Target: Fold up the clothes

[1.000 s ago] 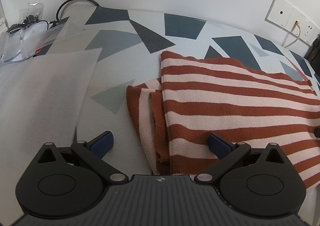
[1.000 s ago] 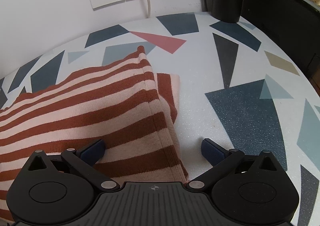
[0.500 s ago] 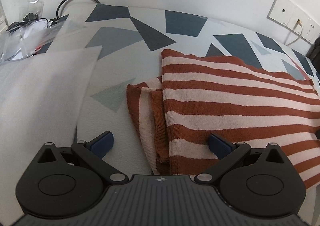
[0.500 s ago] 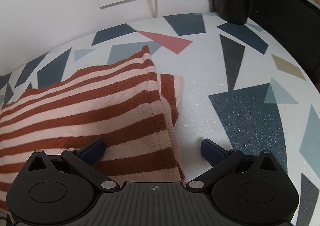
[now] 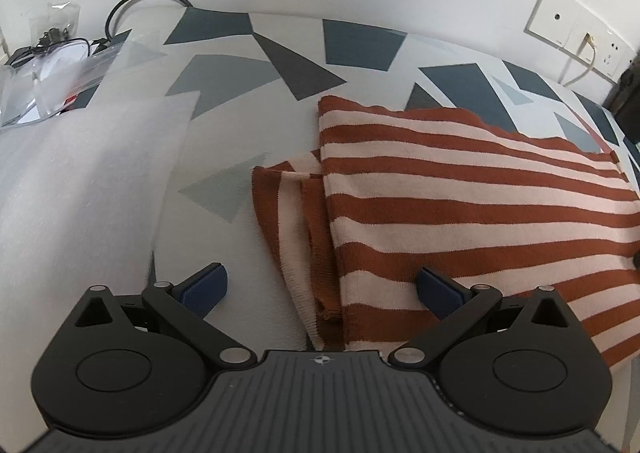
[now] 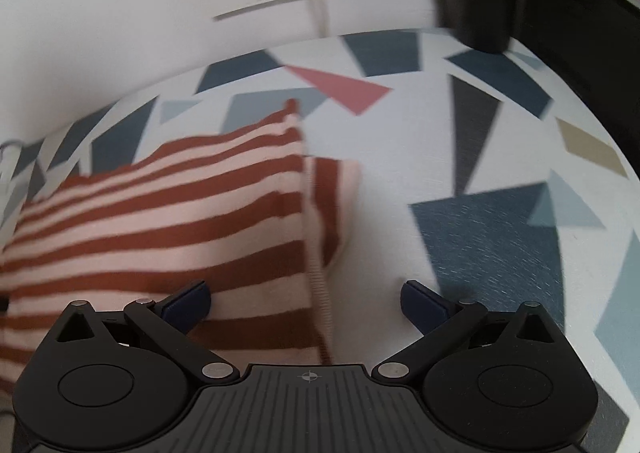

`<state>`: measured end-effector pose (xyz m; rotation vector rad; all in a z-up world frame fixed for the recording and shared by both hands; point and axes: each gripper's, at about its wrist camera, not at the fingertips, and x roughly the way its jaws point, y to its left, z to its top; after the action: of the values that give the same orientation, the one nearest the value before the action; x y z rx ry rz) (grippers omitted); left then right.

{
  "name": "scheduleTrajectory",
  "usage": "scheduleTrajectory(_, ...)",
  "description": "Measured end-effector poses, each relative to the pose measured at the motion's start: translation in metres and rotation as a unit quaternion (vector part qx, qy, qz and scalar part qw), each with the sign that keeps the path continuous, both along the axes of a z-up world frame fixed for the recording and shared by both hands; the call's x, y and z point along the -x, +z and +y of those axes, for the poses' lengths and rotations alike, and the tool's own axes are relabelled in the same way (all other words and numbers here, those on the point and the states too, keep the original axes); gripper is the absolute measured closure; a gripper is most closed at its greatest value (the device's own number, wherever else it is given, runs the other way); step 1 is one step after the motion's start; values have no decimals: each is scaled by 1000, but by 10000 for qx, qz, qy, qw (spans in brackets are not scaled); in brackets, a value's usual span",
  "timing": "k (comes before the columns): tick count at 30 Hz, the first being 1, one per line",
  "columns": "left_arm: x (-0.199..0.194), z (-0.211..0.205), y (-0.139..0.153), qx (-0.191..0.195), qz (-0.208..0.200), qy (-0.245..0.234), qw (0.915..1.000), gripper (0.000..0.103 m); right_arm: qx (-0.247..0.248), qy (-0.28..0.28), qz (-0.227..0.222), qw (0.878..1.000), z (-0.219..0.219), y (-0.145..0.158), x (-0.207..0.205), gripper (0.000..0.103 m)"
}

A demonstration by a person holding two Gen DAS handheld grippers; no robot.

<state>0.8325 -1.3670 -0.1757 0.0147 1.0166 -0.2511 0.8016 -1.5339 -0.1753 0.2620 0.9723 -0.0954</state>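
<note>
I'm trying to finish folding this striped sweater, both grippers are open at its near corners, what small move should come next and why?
Probably lower and close both grippers on the near edge. The left gripper and right gripper are open, each straddling a side edge of the striped sweater, which lies flat on the patterned tablecloth, ungripped, sleeves tucked under.

Your left wrist camera sits low and close over the left end of the folded rust-and-cream striped knit garment (image 5: 460, 213), facing the far white wall. Your right wrist camera, blurred, covers its right end (image 6: 168, 213). Both share that garment and the triangle-patterned tabletop (image 5: 360, 69).
</note>
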Motion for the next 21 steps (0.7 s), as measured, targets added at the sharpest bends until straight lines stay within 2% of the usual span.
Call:
scheduleTrajectory(3,0,-1,0,-33,35,15,10000,0,93,211,-54,9997,10,1,-2,16)
scheduleTrajectory(5,-1,-1,1,-27,60,7,10000,0,14,263,-107,9996,11,2,-3,25)
scheduleTrajectory(6,0,-1,1,0,54,-22,10000,2,-25,293,-125,9995,11,3,-3,34)
scheduleTrajectory(7,2,-1,2,39,43,-90,9999,5,-90,304,-136,9994,9,4,-3,41)
scheduleTrajectory(8,3,-1,3,81,32,-166,9998,8,-157,313,-146,9993,8,5,-2,43)
scheduleTrajectory(10,7,-1,6,188,30,-329,9993,26,-255,227,-153,9993,3,6,0,53)
scheduleTrajectory(12,10,-3,9,299,63,-482,9984,35,-364,149,-161,9991,-3,6,3,60)
scheduleTrajectory(14,10,-7,10,300,88,-570,9979,41,-343,170,-167,9991,-4,5,4,62)
scheduleTrajectory(16,10,-11,12,330,139,-633,9974,56,-257,255,-143,9992,-2,5,4,67)
scheduleTrajectory(17,9,-13,12,384,196,-642,9970,59,-220,302,-125,9992,0,6,3,68)
scheduleTrajectory(21,8,-20,13,325,198,-697,9968,60,-209,348,-62,9992,1,6,1,71)
